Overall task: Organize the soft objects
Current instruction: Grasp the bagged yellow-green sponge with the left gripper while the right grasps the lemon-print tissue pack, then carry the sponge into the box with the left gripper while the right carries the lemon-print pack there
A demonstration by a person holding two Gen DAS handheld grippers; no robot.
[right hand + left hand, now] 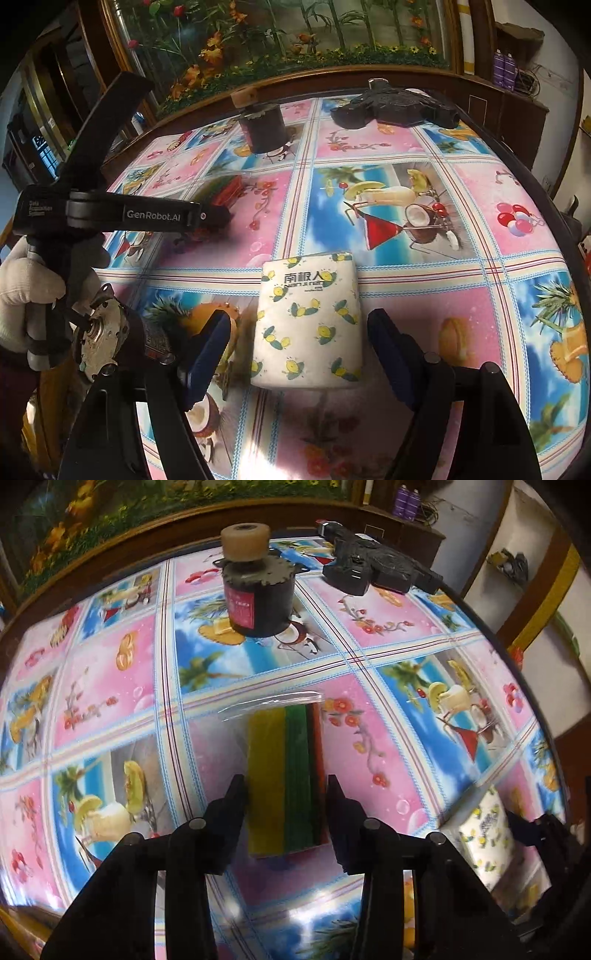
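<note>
I look over the table [424, 192] first: its bright fruit-print cloth carries everything, and nothing on it looks gathered into one place yet, so I judge the sorting to be at an early stage.

The hard things sit at the far edge. The black toy gun [376, 566] lies flat near the far right, and the dark motor with a tan wheel on top [255, 590] stands upright just left of it. A second metal motor [107, 343] lies near the close left edge in the right wrist view. I read these as things to leave alone.

The soft things are the work. The tissue pack [308, 321], white with lemon print, lies flat on the cloth close to me, and my right gripper [299, 350] straddles it with the jaws spread; I see a clear gap of cloth on each side, so it is not gripped. The pack also shows at the right edge of the left wrist view [484, 834], well apart from the other soft item.

That other one is the bag of coloured strips [286, 771], yellow, green and red in clear plastic, lying flat mid-table. My left gripper [286, 794] has it between the jaws, which sit right against its long sides; I judge it pinched, though hardly squeezed.

Both packs remain to be lifted and put together
</note>
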